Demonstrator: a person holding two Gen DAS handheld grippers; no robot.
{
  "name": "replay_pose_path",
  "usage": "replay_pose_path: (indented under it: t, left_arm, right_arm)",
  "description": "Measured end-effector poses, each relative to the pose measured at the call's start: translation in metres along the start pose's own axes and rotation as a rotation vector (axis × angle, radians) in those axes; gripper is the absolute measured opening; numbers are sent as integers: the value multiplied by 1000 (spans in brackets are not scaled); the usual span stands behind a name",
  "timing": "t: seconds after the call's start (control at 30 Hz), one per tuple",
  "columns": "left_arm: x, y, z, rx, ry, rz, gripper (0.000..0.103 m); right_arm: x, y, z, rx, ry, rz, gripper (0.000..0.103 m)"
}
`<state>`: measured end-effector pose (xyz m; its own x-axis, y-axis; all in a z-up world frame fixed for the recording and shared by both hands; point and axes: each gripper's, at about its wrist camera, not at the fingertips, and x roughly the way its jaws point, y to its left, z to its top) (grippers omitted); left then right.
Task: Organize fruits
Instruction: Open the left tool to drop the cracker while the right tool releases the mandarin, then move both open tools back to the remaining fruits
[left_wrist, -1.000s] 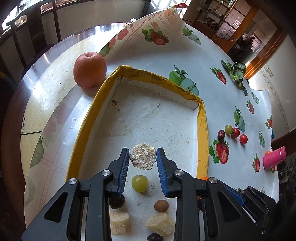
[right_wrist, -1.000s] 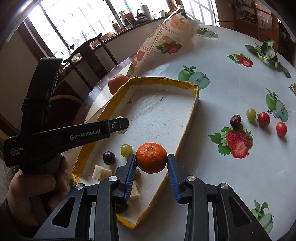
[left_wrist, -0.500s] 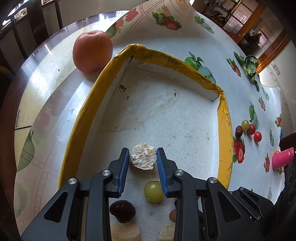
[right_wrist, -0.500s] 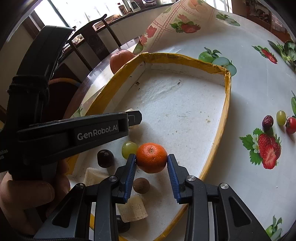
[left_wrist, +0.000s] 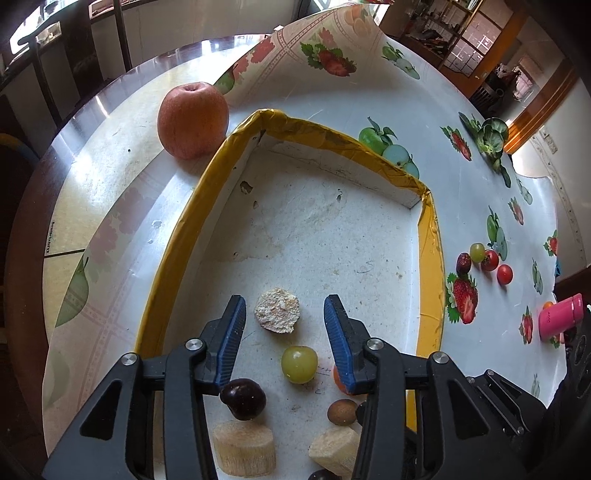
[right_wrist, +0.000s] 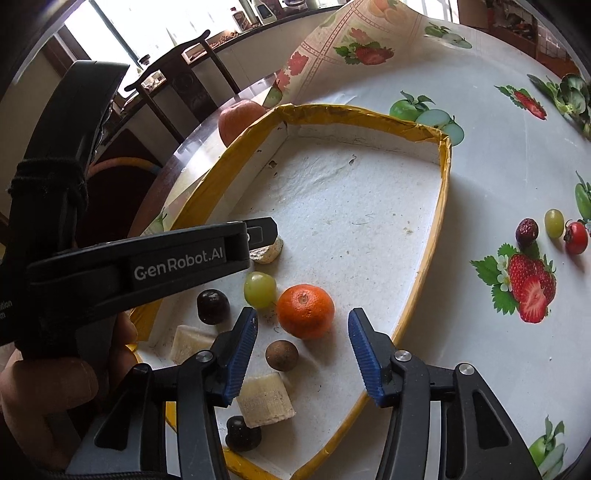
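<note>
Both tools are released. The left tool (left_wrist: 281, 320) straddles a crumbly round slice (left_wrist: 277, 311) in the yellow-rimmed tray (left_wrist: 177, 236). The right tool (right_wrist: 301, 345) frames a mandarin (right_wrist: 306, 311) without touching it.

Pink bottle (left_wrist: 560, 316) lies on fruit-print tablecloth (left_wrist: 424, 103).

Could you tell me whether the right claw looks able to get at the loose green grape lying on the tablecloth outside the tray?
Probably yes: the right claw is open and empty, and the green grape lies uncovered beyond the tray's yellow rim.
</note>
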<state>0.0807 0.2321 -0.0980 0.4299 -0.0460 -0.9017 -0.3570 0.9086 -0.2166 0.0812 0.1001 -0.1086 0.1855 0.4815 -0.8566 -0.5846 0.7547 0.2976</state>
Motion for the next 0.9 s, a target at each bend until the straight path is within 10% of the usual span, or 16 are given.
replay_pose_path:
  t: [0.9]
  left_arm:
    - [-26, -79, -24, 98, -18, -84, 42]
  right_arm:
    - [-96, -79, -44, 160, -118, -89, 53]
